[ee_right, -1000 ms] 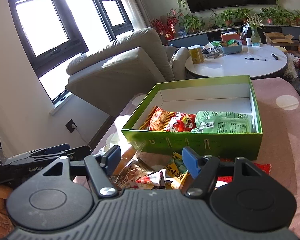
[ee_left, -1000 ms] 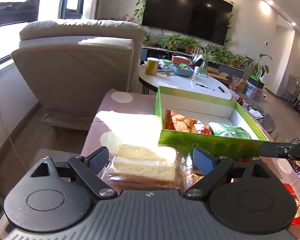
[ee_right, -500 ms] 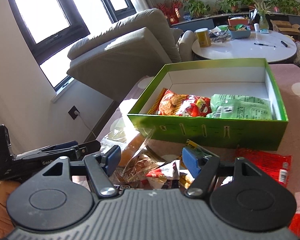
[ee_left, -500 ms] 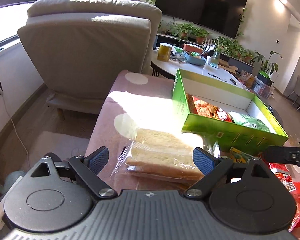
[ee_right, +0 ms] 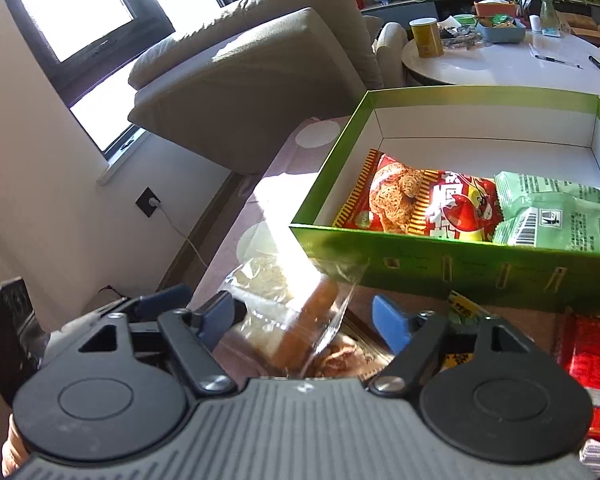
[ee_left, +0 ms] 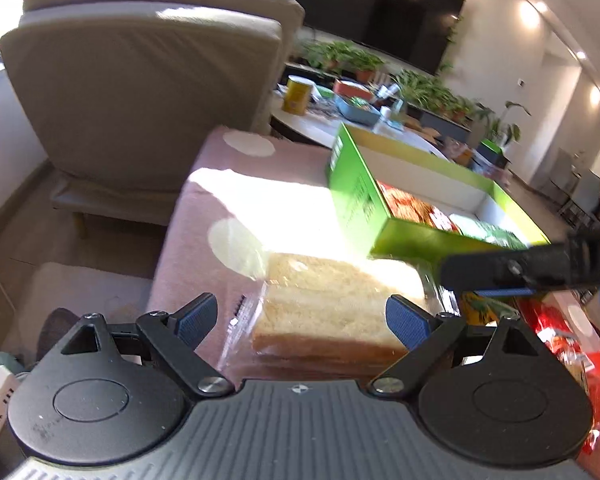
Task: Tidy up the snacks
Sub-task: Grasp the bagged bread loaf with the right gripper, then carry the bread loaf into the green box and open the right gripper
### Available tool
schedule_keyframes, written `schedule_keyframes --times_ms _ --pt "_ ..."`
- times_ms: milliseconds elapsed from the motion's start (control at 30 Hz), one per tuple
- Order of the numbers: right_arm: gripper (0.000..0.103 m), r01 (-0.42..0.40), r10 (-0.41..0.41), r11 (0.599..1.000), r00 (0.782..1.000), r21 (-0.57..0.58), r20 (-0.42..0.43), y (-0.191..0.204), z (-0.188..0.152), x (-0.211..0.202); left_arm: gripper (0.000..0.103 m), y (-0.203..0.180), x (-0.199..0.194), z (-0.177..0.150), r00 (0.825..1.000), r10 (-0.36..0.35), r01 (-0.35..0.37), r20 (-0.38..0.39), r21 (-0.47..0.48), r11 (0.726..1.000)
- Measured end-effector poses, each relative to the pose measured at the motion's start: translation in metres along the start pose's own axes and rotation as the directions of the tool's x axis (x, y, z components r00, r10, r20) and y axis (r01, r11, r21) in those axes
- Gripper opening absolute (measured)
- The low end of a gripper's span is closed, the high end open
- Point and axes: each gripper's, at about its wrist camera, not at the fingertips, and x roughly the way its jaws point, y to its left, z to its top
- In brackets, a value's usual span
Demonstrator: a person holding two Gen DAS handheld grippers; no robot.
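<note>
A clear-wrapped pack of sliced bread [ee_left: 336,304] lies on the pink spotted table, in front of a green box [ee_left: 360,200]. My left gripper [ee_left: 302,318] is open, its blue pads on either side of the bread without touching it. My right gripper [ee_right: 304,318] is open above the same bread pack [ee_right: 292,300] and loose snack packets. The green box [ee_right: 440,264] holds a red noodle-snack bag [ee_right: 424,200] and a green packet [ee_right: 560,216]. The right gripper's finger [ee_left: 520,268] shows at the right of the left wrist view.
A beige armchair [ee_left: 140,92] stands beyond the table's left end. A round white table [ee_right: 500,60] with a yellow can [ee_right: 426,38] and clutter is behind the box. Red snack packets [ee_right: 592,356] lie to the right of the bread. A wall socket [ee_right: 150,202] is low on the left.
Both grippers have moved left and down toward the bread pack, which now sits larger between the left fingers. The right gripper now hangs over the bread. Both stay open.
</note>
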Motion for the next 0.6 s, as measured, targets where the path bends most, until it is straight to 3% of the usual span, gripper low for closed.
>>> schedule_keyframes --times_ms 167,300,433,600 --pt "0.080 0.007 -0.007 1.000 0.999 -0.006 -0.033 0.005 0.001 0.017 0.090 -0.001 0.007 -0.004 0.998 -0.054 0.054 -0.012 -0.027 0.998" --pt "0.079 0.012 -0.013 0.999 0.999 -0.033 -0.048 0.008 -0.001 0.023 0.082 -0.010 0.001 -0.007 0.999 -0.041 0.040 0.018 0.015 0.999" --pt "0.070 0.024 -0.027 0.993 0.999 -0.116 -0.025 0.014 -0.005 0.019 0.077 -0.021 -0.012 -0.010 0.999 -0.030 0.027 0.041 0.054 0.998" --pt "0.070 -0.004 0.006 0.996 1.000 -0.093 0.020 0.011 -0.005 -0.001 0.076 -0.035 -0.045 -0.005 0.992 -0.064 0.058 0.105 0.062 0.996"
